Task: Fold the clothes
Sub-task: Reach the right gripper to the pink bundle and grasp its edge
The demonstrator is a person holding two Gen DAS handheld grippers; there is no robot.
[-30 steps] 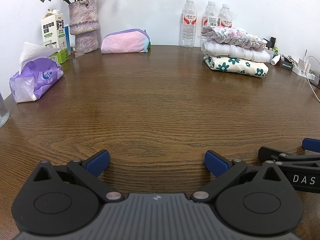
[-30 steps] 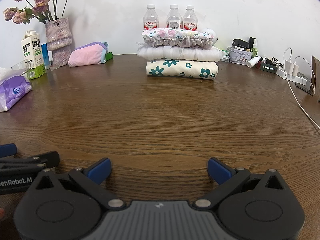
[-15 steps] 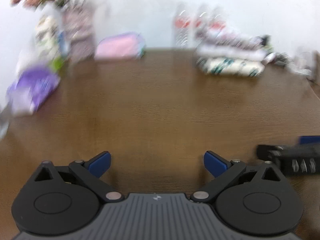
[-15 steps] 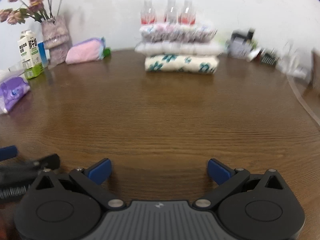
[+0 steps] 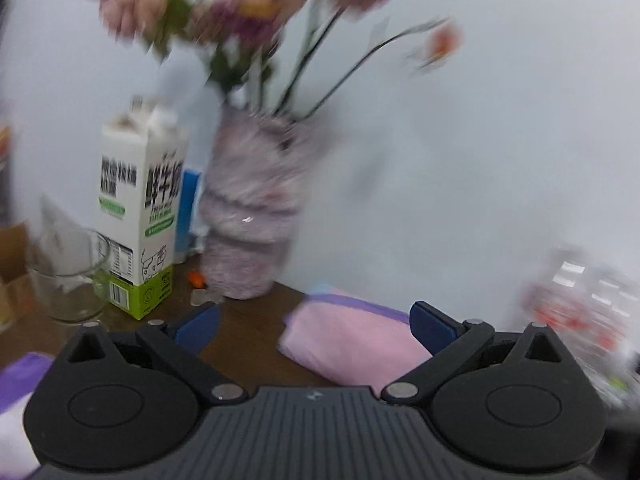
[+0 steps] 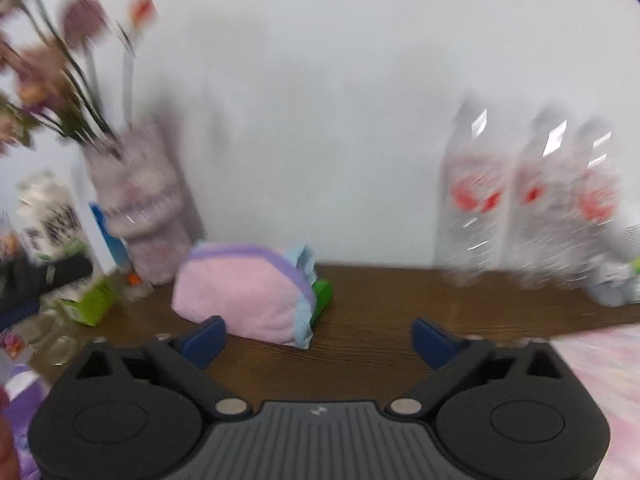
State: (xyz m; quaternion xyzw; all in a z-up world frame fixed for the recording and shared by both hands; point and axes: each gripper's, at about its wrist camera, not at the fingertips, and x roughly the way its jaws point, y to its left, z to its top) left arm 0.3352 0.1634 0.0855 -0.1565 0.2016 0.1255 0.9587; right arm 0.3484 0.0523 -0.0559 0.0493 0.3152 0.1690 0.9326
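A folded pink garment with purple and light blue trim point(image 5: 352, 344) lies at the back of the wooden table point(image 6: 380, 312). It also shows in the right wrist view point(image 6: 244, 300). My left gripper point(image 5: 314, 324) is open and empty, close in front of the garment. My right gripper point(image 6: 318, 340) is open and empty, a little to the garment's right. A blurred pink floral fabric point(image 6: 600, 364) fills the right wrist view's lower right corner. Both views are motion-blurred.
A vase of dried flowers point(image 5: 252, 208), a milk carton point(image 5: 140, 216) and a glass cup point(image 5: 68, 276) stand at the back left. Three water bottles point(image 6: 528, 204) stand by the wall at right. A purple tissue pack point(image 5: 20, 380) lies at the left.
Both grippers have moved fast from the table's near edge toward the back wall and the pink garment. Both stay open. The views have gone from sharp to blurred.
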